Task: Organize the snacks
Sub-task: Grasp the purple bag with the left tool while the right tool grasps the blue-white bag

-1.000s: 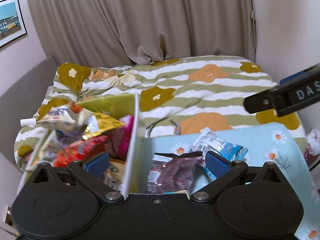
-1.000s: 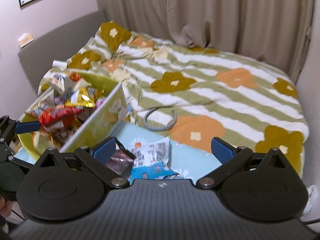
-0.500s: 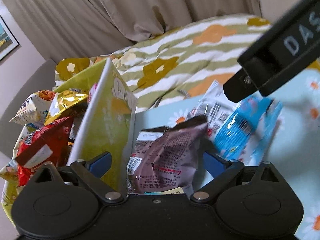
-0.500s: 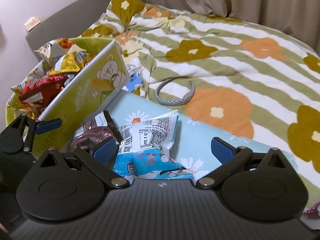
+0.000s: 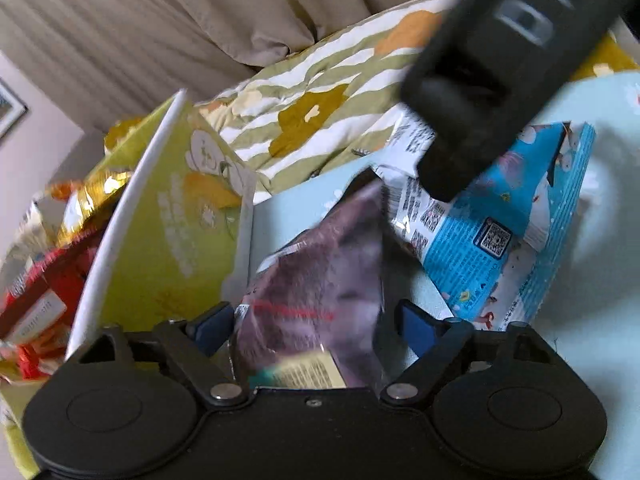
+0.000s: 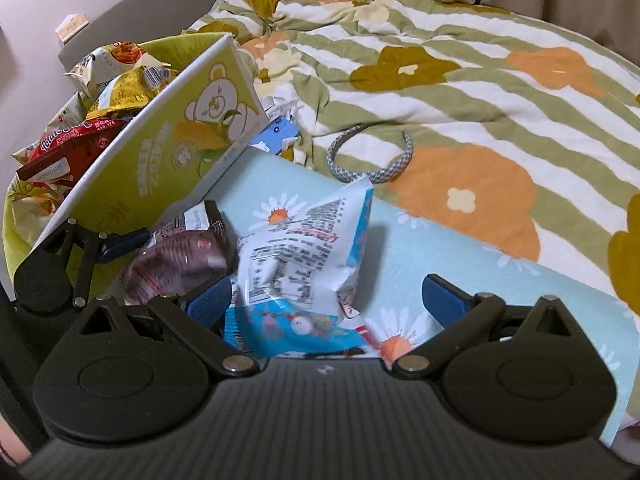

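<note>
Closing my left gripper (image 5: 314, 326) on the purple packet (image 5: 320, 280) beside the green box (image 5: 176, 232), jaws not yet touching; right gripper (image 6: 326, 298) gapes over the blue packet (image 6: 304, 264). I'd pinch squarely.

Right tongs (image 6: 326, 296) (jaws wide) straddle blue packet (image 6: 304, 264).
</note>
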Available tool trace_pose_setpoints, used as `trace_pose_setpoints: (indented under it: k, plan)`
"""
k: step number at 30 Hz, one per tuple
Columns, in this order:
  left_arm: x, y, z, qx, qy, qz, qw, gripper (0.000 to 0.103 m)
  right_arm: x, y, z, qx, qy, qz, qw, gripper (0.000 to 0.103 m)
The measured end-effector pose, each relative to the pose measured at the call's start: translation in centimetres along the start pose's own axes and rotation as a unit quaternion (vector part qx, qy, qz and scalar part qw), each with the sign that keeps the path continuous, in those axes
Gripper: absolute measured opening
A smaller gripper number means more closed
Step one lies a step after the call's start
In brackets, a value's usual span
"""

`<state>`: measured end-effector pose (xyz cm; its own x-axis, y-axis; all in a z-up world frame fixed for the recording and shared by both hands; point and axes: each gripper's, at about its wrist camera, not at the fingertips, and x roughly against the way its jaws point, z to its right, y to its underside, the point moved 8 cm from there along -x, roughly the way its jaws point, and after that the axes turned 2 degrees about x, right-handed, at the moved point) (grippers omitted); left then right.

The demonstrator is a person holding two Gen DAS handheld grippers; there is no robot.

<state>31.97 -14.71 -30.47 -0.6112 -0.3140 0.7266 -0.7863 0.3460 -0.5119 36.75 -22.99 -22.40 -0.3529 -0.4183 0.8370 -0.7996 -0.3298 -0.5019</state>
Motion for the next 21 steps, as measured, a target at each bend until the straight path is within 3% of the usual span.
trace_pose_setpoints:
  k: [1, 7, 21]
  plan:
    - [-0.1, 0.1, -0.4, 0.008, 0.0, -0.005, 1.0, 0.069, -0.1, 0.0, 0.0, 0.0, -0.001, -0.001, 1.0, 0.103]
    - [0.2, 0.4, -1.4, 0.015, 0.01, -0.012, 0.9998, 0.055, -0.6, -0.2, -0.3, 0.003, -0.009, -0.005, 1.0, 0.103]
    - [1.8, 1.4, -2.4, 0.068, 0.031, -0.034, 0.9966, 0.054, -3.2, -0.6, -1.9, 0.014, -0.014, -0.023, 1.0, 0.103]
